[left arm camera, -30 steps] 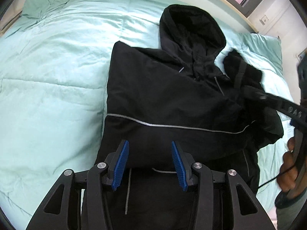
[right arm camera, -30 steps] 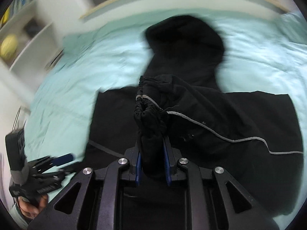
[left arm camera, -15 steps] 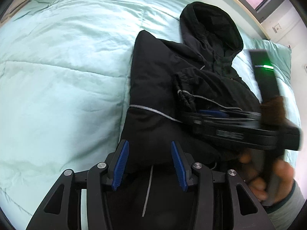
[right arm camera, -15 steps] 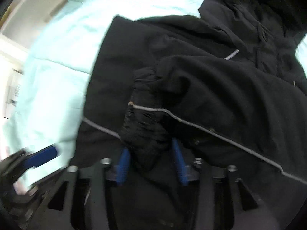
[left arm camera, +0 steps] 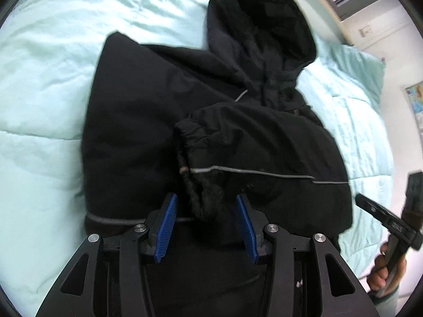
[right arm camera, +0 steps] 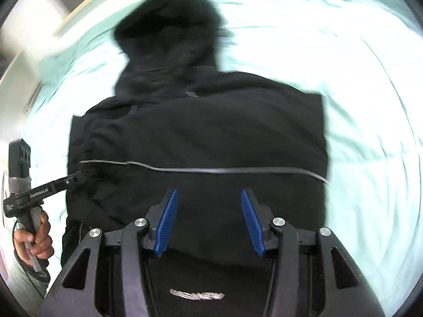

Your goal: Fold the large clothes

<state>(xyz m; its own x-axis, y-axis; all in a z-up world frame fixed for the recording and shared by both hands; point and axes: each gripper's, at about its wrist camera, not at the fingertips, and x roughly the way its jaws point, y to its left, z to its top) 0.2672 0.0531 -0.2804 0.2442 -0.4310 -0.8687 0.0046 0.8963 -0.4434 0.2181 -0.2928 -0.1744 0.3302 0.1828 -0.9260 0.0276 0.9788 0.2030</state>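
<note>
Left claw (left arm camera: 206, 227) agape above jacket cuff (left arm camera: 201, 200), right claw (right arm camera: 208, 222) agape over black jacket (right arm camera: 211, 137)

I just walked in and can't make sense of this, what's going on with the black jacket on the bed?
A person is folding a black hooded jacket laid out on a light green bedspread, with a handheld gripper in each hand. One sleeve lies folded across the jacket's body. The left gripper is open, with the sleeve's cuff between its blue pads, unpinched. The right gripper is open above the jacket, holding nothing. The hood lies flat.
</note>
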